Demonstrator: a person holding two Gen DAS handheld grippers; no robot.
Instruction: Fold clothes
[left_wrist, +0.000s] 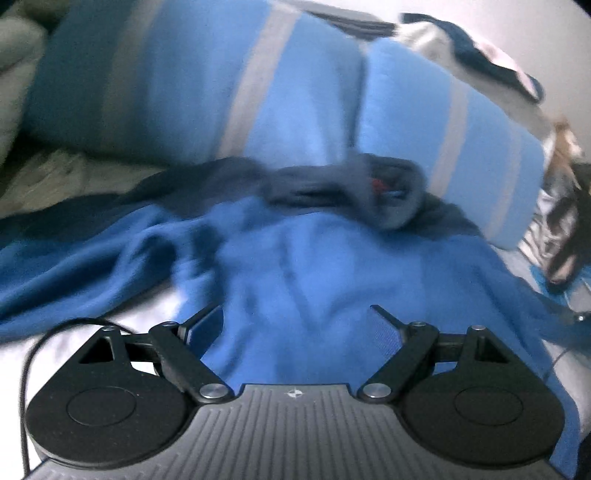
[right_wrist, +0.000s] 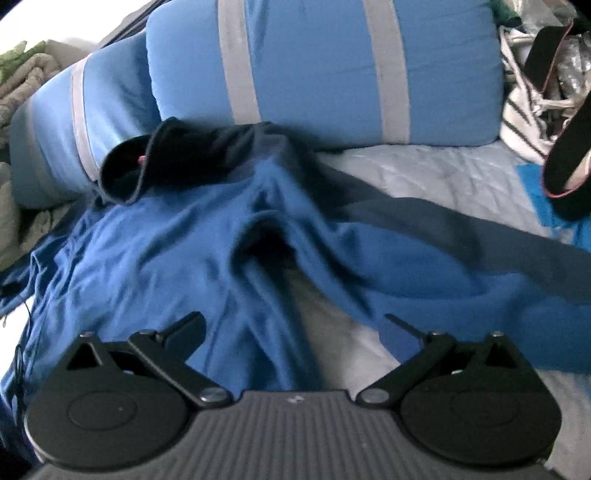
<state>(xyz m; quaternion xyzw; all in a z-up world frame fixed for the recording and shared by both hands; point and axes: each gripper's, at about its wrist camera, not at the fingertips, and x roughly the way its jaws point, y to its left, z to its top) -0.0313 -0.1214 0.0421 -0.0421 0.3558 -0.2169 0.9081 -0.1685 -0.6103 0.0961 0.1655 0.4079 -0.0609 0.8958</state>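
Note:
A blue top (left_wrist: 314, 266) with a dark navy collar (left_wrist: 369, 188) lies crumpled on the bed, its collar end against the pillows. My left gripper (left_wrist: 295, 317) hovers open just above the top's body, with nothing between its fingers. In the right wrist view the same blue top (right_wrist: 166, 251) spreads out with its navy collar (right_wrist: 177, 158) at the upper left and a sleeve (right_wrist: 480, 266) trailing right. My right gripper (right_wrist: 291, 325) is open over a fold of the top where the white sheet (right_wrist: 321, 314) shows through.
Two light blue pillows with grey stripes (right_wrist: 317, 70) (right_wrist: 74, 122) lean at the head of the bed. A striped bag and a dark strap (right_wrist: 561, 147) sit at the right. Greenish bedding (right_wrist: 22, 85) is bunched at the left. Pale sheet (right_wrist: 424, 173) lies right of the top.

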